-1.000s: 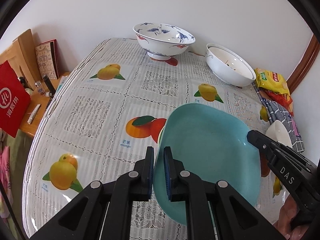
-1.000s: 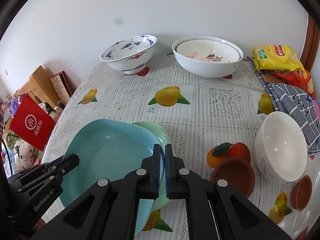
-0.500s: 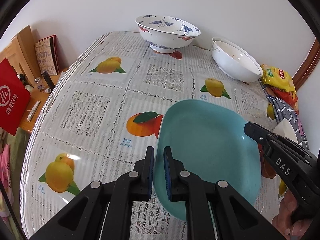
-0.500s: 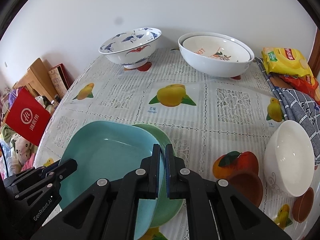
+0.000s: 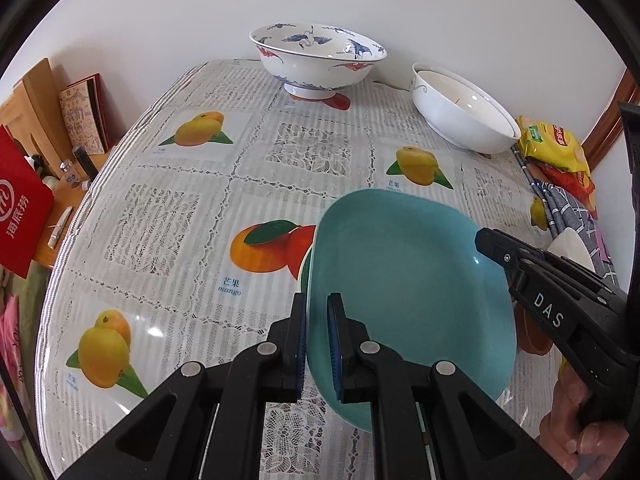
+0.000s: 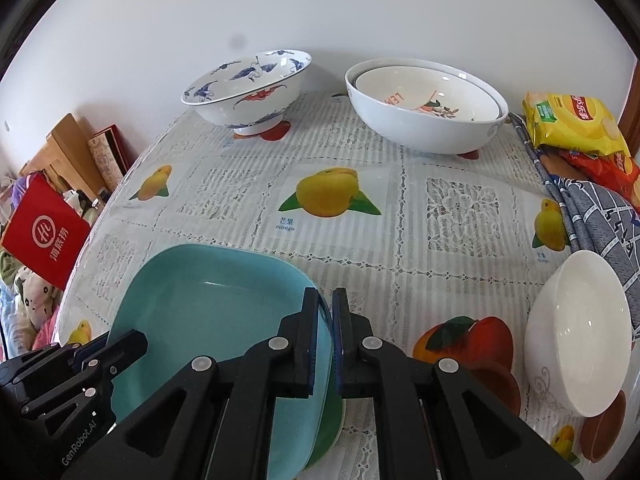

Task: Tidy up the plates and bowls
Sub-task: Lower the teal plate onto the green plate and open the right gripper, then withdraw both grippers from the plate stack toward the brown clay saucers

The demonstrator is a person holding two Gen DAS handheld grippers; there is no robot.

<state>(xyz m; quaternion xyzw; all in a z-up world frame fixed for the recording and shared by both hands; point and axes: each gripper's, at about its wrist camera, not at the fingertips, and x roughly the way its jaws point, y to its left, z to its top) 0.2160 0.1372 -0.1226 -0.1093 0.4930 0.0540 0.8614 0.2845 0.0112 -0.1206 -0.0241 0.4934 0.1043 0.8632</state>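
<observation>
A square teal plate (image 5: 404, 280) is held between both grippers above a green plate (image 6: 330, 428) that lies on the table. My left gripper (image 5: 317, 312) is shut on the teal plate's left rim. My right gripper (image 6: 325, 304) is shut on its right rim (image 6: 224, 320); the right gripper also shows in the left wrist view (image 5: 490, 240). A blue-and-white crane bowl (image 5: 318, 60) and nested white bowls (image 6: 424, 116) stand at the far edge. A white bowl (image 6: 576, 336) sits on brown dishes (image 6: 496, 380) at right.
Yellow and red snack bags (image 6: 576, 124) and a blue checked cloth (image 6: 600, 216) lie at the right edge. A red bag (image 5: 20, 208), books and a wooden board (image 5: 36, 104) stand beside the table on the left. The fruit-print tablecloth (image 5: 180, 220) covers the table.
Both grippers carried the teal plate over the green plate, which now shows only as a sliver beneath it. The far bowls look closer in both views.
</observation>
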